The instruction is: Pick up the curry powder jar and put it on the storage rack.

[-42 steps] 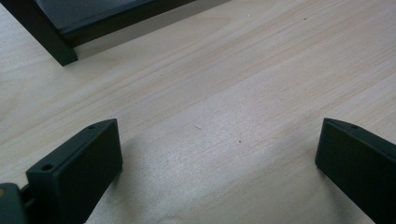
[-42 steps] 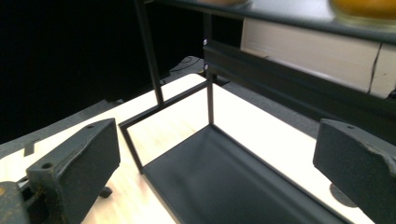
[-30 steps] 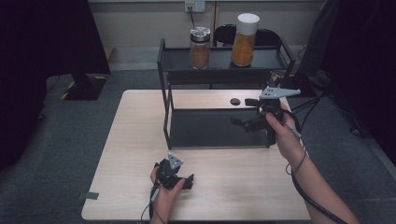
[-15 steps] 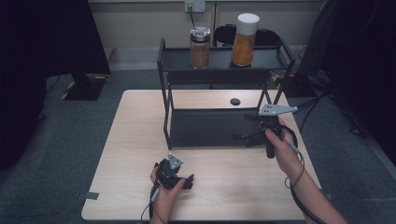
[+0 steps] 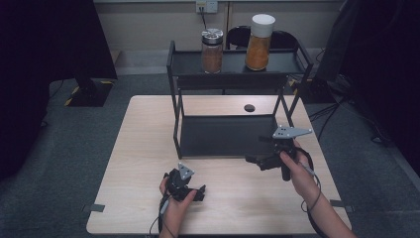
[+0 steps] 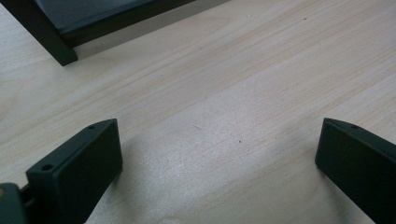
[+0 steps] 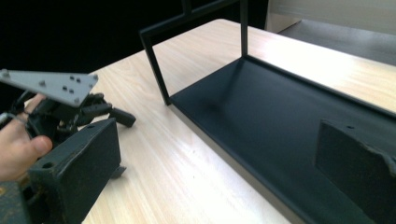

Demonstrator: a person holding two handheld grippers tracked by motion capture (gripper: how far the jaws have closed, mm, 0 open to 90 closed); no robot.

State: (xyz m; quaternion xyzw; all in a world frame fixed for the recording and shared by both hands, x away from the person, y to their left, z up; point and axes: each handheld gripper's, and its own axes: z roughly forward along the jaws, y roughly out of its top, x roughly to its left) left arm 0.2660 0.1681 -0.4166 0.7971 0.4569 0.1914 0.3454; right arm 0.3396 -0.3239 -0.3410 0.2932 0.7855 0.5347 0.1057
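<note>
My left claw (image 5: 198, 192) low over near part of wooden surface (image 5: 143, 148), jaws spread wide, bare wood between them in left gripper view. My right claw (image 5: 253, 160) at front right corner of black two-tier rack (image 5: 225, 136), jaws wide apart, nothing between; in right gripper view they point across rack's lower shelf. Small dark round object (image 5: 249, 107) on surface behind rack. On rack's top shelf: glass jar with metal lid (image 5: 212, 44), brown contents; beside it taller jar with white lid (image 5: 259, 35), orange contents.
</note>
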